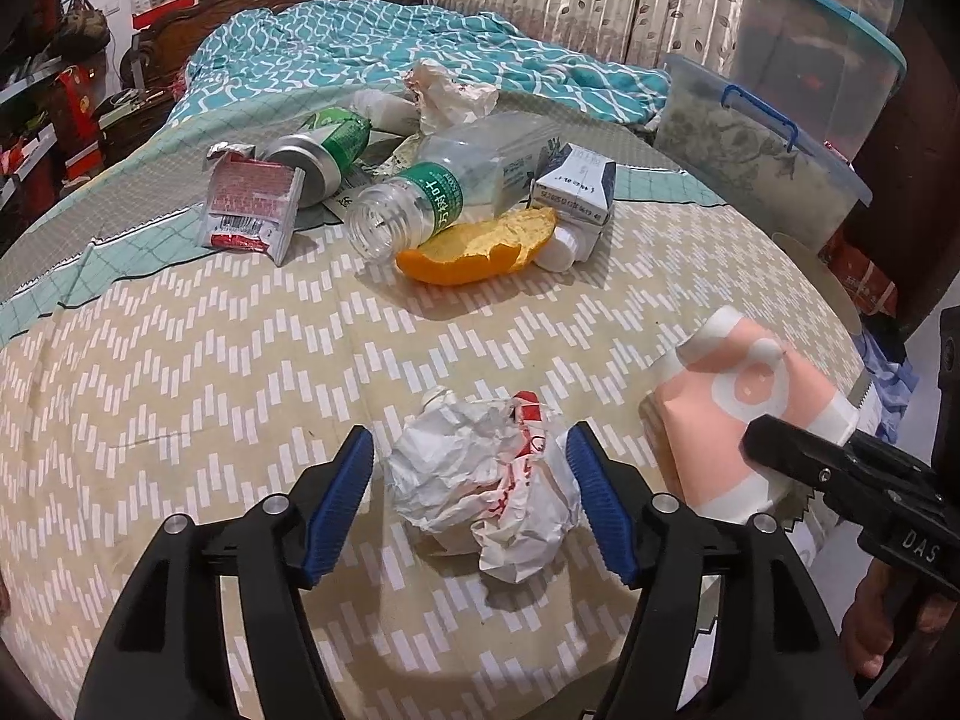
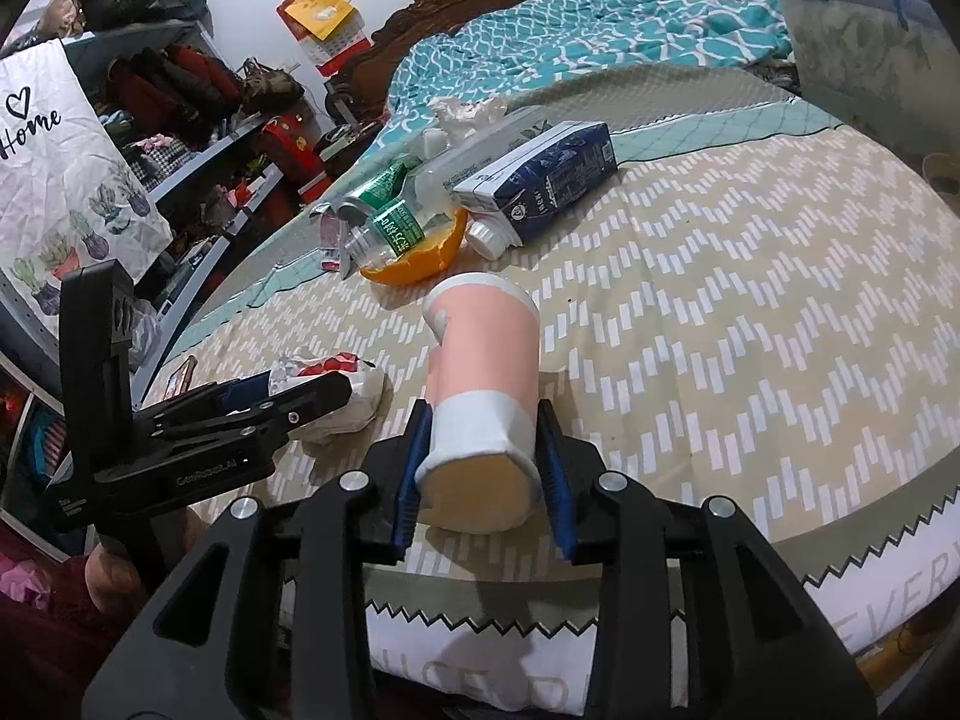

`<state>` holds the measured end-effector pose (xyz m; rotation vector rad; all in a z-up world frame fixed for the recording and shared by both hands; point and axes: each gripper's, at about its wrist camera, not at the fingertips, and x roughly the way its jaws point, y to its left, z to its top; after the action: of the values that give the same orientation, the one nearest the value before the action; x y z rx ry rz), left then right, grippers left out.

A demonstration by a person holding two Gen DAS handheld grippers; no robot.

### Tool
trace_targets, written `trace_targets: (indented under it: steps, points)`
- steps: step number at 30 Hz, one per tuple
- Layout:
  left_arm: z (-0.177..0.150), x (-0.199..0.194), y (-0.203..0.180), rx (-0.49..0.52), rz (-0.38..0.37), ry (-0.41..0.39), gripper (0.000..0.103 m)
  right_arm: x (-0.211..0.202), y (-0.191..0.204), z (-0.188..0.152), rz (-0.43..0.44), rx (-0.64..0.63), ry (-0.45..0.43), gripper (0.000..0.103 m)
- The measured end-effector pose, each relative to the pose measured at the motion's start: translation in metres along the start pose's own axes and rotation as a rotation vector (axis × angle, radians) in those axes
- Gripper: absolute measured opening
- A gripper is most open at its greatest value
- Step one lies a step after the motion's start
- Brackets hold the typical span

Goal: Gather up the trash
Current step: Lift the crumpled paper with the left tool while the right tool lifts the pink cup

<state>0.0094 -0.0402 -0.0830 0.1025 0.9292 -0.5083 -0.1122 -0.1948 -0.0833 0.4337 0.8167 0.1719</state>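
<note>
Your left gripper stands spread wide around the crumpled paper wrapper; the blue pads flank it at 9 and 3 o'clock, the right pad just touching its edge, the left pad with a gap beside it; the wrapper lies on the bedspread near the bed's foot edge. Your right gripper is clamped on the base end of the pink paper cup; the cup lies on its side, rim pointing away toward 12 o'clock, and the zigzag hem of the spread marks the mattress edge directly under your fingers. In the left view the cup sits at 3 o'clock, close beside the wrapper.

Beyond both, a broad band of bare patterned spread lies open; at 12 o'clock the rest of the trash huddles together: orange peel nearest, the uncapped clear bottle resting on it, a blue-and-white carton touching at its right, a red snack wrapper and green can at 11 o'clock; crumpled paper lies behind. Farther on, a teal blanket heaps against the headboard; storage bins crowd the bed's right edge at 2 o'clock.
</note>
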Motion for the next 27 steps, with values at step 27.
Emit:
trace_targets:
  steps: [27]
  points:
    - [-0.0073,0.0065,0.0034,-0.038,-0.063,0.021,0.069,0.0008,-0.0064,-0.0043,0.025,0.032,0.003,0.042]
